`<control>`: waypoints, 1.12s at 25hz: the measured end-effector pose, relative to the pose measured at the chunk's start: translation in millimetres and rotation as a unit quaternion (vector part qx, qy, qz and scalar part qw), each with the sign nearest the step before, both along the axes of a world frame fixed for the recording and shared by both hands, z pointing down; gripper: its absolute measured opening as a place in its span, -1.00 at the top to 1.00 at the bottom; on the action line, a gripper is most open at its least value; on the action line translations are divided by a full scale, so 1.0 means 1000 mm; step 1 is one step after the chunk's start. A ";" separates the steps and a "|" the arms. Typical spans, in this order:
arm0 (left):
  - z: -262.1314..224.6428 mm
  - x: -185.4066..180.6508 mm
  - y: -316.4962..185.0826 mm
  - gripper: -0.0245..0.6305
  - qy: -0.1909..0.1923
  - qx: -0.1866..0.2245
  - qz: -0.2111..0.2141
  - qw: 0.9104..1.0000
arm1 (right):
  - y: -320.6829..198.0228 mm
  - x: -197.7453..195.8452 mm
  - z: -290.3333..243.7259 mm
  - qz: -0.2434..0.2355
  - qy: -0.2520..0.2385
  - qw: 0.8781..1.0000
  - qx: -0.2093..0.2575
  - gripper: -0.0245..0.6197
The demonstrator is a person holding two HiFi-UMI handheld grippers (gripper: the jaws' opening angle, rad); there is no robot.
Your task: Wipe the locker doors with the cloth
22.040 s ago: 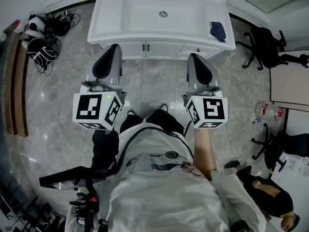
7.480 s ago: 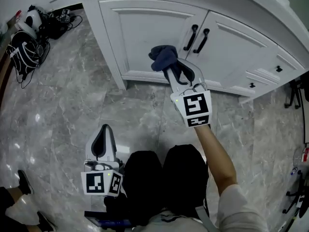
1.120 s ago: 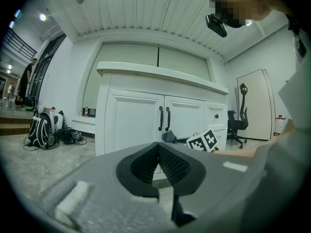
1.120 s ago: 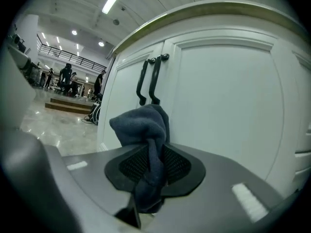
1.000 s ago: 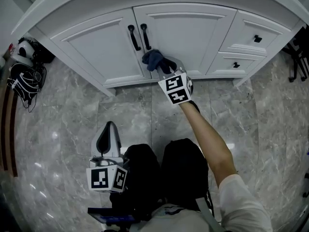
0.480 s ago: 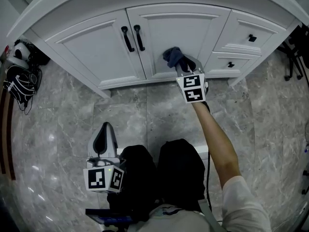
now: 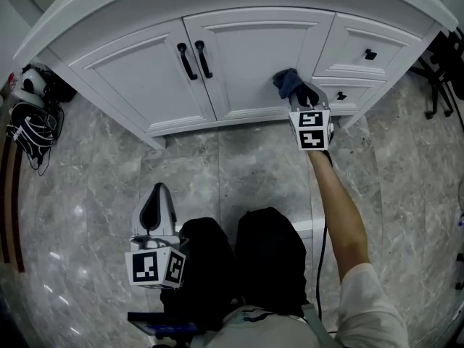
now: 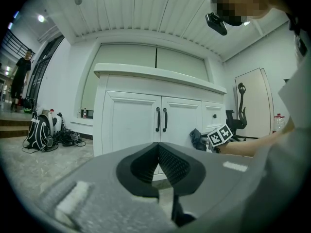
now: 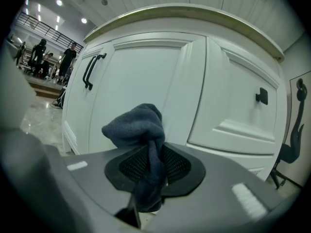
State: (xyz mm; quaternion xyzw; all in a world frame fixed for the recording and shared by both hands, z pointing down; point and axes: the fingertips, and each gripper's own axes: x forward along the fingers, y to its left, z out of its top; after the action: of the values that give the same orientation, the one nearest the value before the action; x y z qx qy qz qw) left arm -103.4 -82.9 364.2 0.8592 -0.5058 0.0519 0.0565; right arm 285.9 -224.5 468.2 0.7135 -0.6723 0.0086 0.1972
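Observation:
The white cabinet has two doors with black handles [image 7: 192, 58]. My right gripper [image 7: 296, 91] is shut on a dark blue cloth [image 7: 286, 81], and the cloth's bunched end sits at the right edge of the right door [image 7: 254, 56], beside the drawers [image 7: 366, 46]. In the right gripper view the cloth [image 9: 138, 127] hangs between the pads, with the door panel [image 9: 131, 81] just behind it. My left gripper [image 7: 160, 189] hovers low over the floor near the person's knees, away from the cabinet. Its jaws are shut on nothing [image 8: 157, 147].
Bags and cables [image 7: 29, 114] lie on the marble floor at the left. An office chair [image 7: 444, 64] stands to the right of the cabinet. The person's legs [image 7: 246, 267] fill the lower middle. Several people [image 9: 68, 57] stand far off.
My right gripper has carried the cloth rightward across the right door, from beside the handles to the door's right edge. The left gripper has stayed put.

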 end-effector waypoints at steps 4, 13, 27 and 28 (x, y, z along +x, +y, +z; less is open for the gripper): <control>-0.002 0.000 0.003 0.92 0.000 0.002 0.000 1.000 | 0.008 0.016 -0.002 0.027 -0.003 1.000 0.011 0.66; -0.002 0.000 0.006 0.92 0.004 0.003 -0.001 1.000 | 0.021 -0.064 -0.003 -0.069 -0.031 0.996 0.047 0.66; 0.006 -0.035 0.004 0.92 -0.017 -0.004 -0.032 0.999 | -0.042 -0.193 0.088 -0.144 -0.110 0.983 -0.017 0.66; 0.005 -0.036 0.004 0.92 -0.018 -0.004 -0.034 0.999 | -0.047 -0.189 0.093 -0.136 -0.114 0.984 -0.018 0.66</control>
State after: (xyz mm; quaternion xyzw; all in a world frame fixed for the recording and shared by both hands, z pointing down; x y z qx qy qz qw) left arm -139.5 -78.8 369.7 0.8404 -0.5352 0.0677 0.0523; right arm 96.5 -271.3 561.2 0.6060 -0.7810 0.0753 0.1310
